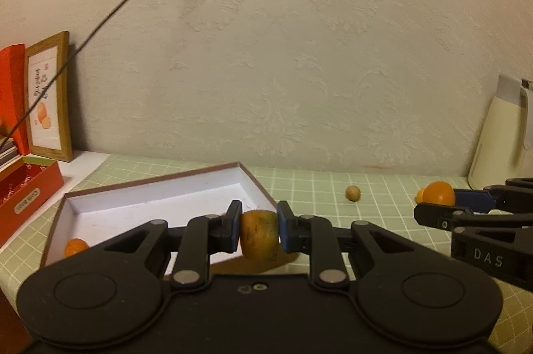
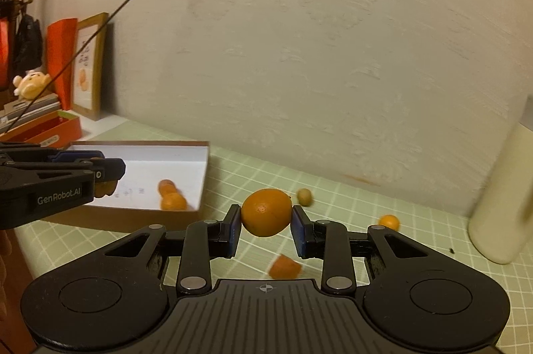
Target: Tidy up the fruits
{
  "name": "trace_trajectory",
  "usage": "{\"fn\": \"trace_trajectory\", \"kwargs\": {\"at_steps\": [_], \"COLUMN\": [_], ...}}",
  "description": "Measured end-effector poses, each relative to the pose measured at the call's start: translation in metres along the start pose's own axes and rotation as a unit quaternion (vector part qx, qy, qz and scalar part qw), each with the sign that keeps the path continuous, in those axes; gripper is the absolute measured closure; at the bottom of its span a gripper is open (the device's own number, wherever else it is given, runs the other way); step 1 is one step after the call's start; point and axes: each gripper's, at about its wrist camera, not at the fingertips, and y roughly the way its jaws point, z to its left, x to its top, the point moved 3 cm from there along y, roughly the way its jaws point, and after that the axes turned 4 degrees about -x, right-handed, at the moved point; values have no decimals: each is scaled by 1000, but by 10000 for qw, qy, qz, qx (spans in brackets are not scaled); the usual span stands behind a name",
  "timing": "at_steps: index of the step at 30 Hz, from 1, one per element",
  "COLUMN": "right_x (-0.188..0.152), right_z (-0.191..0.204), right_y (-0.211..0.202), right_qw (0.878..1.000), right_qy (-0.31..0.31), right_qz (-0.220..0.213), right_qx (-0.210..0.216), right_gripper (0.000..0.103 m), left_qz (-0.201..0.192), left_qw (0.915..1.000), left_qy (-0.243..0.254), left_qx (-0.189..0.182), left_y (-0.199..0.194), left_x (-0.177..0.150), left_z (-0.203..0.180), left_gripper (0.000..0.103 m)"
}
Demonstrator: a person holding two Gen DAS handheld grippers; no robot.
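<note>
Your left tool (image 1: 258,229) is clamping a brownish-orange fruit (image 1: 259,235), its long axis standing upright, at the near right edge of the open box (image 1: 160,187). Your right tool (image 2: 266,229) is gripping a round orange (image 2: 266,212), its long axis lying crosswise between the pads, above the counter (image 2: 416,207). The box is holding 2 small oranges (image 2: 170,195).

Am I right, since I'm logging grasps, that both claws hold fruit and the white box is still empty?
Not quite: both claws do hold fruit, but the white box is not empty. The right wrist view shows orange fruits already inside.
</note>
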Motion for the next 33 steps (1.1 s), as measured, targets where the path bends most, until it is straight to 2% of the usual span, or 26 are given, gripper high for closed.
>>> {"fn": "trace_trajectory", "kwargs": {"at_steps": [14,16,17,19,20,24,25,30,33], "right_x": [9,9,10,11,11,4,0,-10,-20], "right_z": [39,39,36,20,7,-34,-39,-76,-100], "right_y": [7,10,9,7,8,10,9,-6,-15], "right_qw": [9991,9993,9993,9995,9996,9974,9971,9941,9917], "right_qy": [-240,-235,-226,-194,-15,522,488,440,525], "right_qz": [-118,-69,-137,-219,-195,-18,7,-26,68], "right_qx": [316,299,264,-68,-190,-500,-591,-992,-1169], "right_gripper": [71,71,71,71,71,71,71,71,71], "left_qz": [-11,153,272,509,543,630,655,701,584], "left_qw": [9985,9993,9996,9966,9953,9897,9877,9766,9757], "left_qy": [-314,-311,-84,548,645,887,923,1206,1232], "left_qx": [454,118,1,-342,-480,-926,-1079,-1634,-1717], "left_y": [-10,-9,-6,3,5,15,17,21,27], "left_x": [-2,-8,-15,-33,-38,-54,-60,-77,-73], "left_z": [53,46,34,-1,-14,-60,-71,-121,-147], "left_gripper": [92,93,93,91,91,88,82,82,82]}}
